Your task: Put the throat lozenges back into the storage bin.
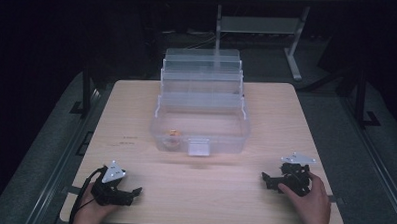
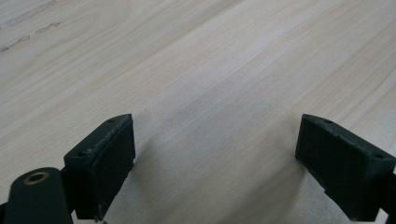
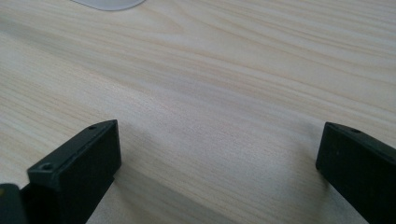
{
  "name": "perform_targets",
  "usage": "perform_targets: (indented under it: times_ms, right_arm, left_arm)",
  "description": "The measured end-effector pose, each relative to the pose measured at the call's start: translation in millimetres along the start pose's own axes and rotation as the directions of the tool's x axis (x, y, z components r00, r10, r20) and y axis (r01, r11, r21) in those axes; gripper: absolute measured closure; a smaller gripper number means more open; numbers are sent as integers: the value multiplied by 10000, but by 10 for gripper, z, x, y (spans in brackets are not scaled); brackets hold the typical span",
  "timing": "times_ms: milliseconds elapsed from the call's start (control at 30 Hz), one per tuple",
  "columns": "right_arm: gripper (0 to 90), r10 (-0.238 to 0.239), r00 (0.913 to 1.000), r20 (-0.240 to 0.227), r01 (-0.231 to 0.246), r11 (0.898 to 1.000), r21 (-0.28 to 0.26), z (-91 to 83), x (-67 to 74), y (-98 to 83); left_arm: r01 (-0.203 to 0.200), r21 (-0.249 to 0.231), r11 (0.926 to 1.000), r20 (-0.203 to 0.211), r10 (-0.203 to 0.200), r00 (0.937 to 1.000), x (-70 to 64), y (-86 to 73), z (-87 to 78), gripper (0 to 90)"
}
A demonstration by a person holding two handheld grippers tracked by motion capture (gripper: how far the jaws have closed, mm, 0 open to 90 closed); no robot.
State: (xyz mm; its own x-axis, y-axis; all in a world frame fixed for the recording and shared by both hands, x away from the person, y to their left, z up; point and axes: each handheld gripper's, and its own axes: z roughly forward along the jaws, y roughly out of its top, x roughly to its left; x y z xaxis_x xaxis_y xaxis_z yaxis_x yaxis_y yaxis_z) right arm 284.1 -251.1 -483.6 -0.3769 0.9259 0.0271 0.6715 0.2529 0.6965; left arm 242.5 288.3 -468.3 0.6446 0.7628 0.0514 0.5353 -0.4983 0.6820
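A clear plastic organiser box [image 1: 202, 99] with stepped tiers stands open in the middle of the light wooden table [image 1: 136, 115]. A small orange and pale object [image 1: 173, 135] lies in its bottom compartment at the left. My left gripper [image 1: 136, 191] rests near the front left edge, held by a hand, jaws wide apart over bare wood [image 2: 215, 140]. My right gripper [image 1: 265, 179] sits near the front right, also in a hand, jaws wide apart with nothing between them [image 3: 217, 154].
A white latch [image 1: 199, 147] hangs at the box's front wall. Beyond the table stands a grey metal stand [image 1: 293, 50] on a dark floor. A pale rounded edge [image 3: 109, 3] shows at the top of the right gripper view.
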Motion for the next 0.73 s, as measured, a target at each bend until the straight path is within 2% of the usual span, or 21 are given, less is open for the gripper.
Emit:
perform_targets:
  times_ms: [133,167,733]
  right_arm:
    - [0,-6,10000,2,6,10000,12,-1,0,0]
    - [0,-9,10000,7,9,10000,18,-1,0,0]
    - [0,-6,10000,4,6,10000,15,-1,0,0]
  left_arm:
    - [208,-254,9995,191,-203,9996,16,-43,4,111]
    - [327,-473,9983,297,-313,9991,26,-76,8,110]
    - [351,-507,9981,329,-334,9989,26,-90,0,110]
